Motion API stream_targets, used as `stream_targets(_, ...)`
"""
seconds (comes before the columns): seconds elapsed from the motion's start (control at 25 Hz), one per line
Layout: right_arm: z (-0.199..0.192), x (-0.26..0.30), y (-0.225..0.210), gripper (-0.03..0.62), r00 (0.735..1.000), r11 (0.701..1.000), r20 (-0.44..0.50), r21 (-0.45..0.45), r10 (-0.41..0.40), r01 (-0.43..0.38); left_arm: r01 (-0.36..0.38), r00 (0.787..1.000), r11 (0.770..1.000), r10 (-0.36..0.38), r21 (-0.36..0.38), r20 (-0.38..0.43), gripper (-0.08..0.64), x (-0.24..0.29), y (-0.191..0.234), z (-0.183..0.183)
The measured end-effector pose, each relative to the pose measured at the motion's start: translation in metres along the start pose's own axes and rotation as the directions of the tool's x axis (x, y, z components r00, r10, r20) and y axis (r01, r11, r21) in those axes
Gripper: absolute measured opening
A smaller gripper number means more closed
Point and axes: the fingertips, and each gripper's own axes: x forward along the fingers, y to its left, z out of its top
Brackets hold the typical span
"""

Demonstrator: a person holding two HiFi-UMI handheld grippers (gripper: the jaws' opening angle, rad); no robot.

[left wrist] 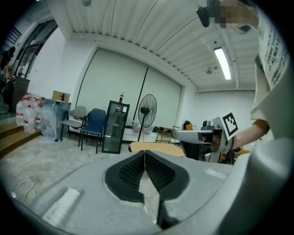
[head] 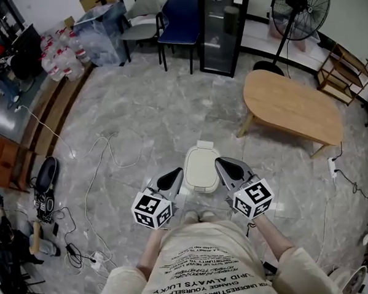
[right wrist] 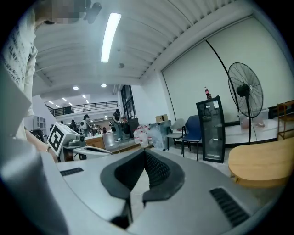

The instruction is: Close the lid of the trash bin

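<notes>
Cream-white plastic trash bin [head: 200, 169] with a rounded, oblong lid stands on the grey marbled floor [head: 157, 114] at the lower centre of the head view, just ahead of the person's feet. Its long axis runs up and down the frame, away from the person, and a small tab shows at its far end. From above the lid seems to lie flat on the body, though the steep angle does not let me be sure it is fully seated.

The bin sits between the two tools. The left gripper [head: 172, 176] shows at its lower-left edge and the right gripper [head: 229, 168] at its right edge, both with their noses angled inward toward it. In the picture each overlaps or borders the bin's outline, and neither looks clearly nearer. How high they hang above it cannot be read. Neither gripper view shows the bin at all, only the room ahead, so I judge both tools point over the lid rather than down at it.

In the left gripper view the dark ribbed pads [left wrist: 133, 170] meet along one seam with nothing between them. In the right gripper view the pads [right wrist: 161, 170] likewise meet at the tips and carry nothing.
</notes>
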Motion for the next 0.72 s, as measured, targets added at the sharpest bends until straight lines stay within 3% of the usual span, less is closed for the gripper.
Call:
stream_targets(0.24, 0.025, -0.004, -0.003, 0.005, 0.998, 0.999, 0.060, -0.038, -0.004, 0.006, -0.032, 0.998, 0.999, 0.030, 0.027, 0.059, 0.023, -0.009, 0.009, 0.025)
stream_targets(0.72, 0.058, -0.013, -0.012, 0.005, 0.987, 1.000, 0.158, -0.023, -0.016, 0.020, -0.098, 0.984, 0.994, 0.091, 0.039, 0.155, 0.023, -0.029, 0.025, 0.055)
